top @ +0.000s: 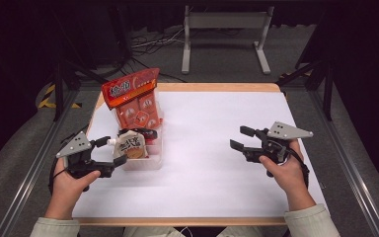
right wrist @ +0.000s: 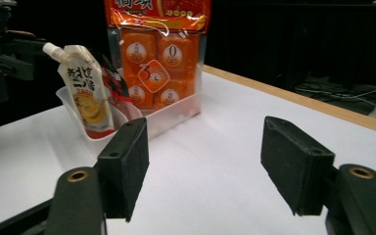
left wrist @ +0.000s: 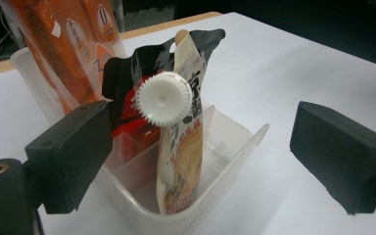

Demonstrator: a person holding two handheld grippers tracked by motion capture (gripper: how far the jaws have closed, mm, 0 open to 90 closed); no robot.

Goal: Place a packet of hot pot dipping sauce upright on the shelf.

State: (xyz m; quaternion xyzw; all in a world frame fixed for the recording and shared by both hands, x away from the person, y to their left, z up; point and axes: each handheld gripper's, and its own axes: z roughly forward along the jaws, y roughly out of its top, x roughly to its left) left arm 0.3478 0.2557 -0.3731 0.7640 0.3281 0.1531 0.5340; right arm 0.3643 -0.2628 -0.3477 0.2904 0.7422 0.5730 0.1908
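A clear plastic bin (top: 150, 162) stands at the table's left. In it are a tall orange snack bag (top: 133, 96), a black and red packet (top: 147, 133) and a white spouted pouch (top: 131, 146). In the left gripper view the pouch (left wrist: 183, 161) leans upright in the bin (left wrist: 235, 152), its white cap (left wrist: 163, 99) turned toward the camera. My left gripper (top: 111, 151) (left wrist: 205, 156) is open just in front of the pouch, its pads clear of it. My right gripper (top: 241, 138) (right wrist: 205, 166) is open and empty over the white sheet at the right, facing the bin (right wrist: 171, 115).
The white sheet (top: 207, 148) covers the table, with a wooden edge (top: 217, 87) at the back. A grey metal stand (top: 224, 22) and cables lie on the floor beyond. Metal rails run along both sides of the table.
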